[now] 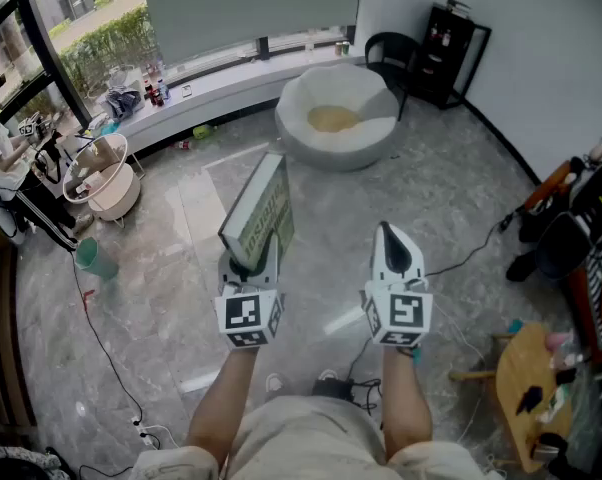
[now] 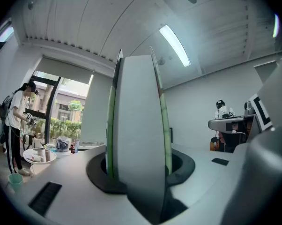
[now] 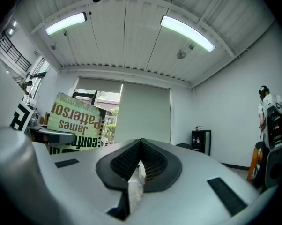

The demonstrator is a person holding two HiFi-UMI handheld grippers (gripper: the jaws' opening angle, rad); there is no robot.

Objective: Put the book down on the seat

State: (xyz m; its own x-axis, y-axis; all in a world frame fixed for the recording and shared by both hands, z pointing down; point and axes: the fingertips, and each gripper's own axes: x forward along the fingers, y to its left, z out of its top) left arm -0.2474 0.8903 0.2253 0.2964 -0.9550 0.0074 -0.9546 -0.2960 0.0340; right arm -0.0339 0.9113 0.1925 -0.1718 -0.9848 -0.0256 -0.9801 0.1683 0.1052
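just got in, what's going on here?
A person stands holding a tool in each hand. The left tool is clamped on a book, held upright. The right tool is shut and empty. The round white seat is some way ahead; the book isn't down yet.

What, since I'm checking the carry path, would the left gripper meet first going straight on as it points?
Probably the round white seat, near its left rim; the left gripper holds the book out front. Depth is unclear.
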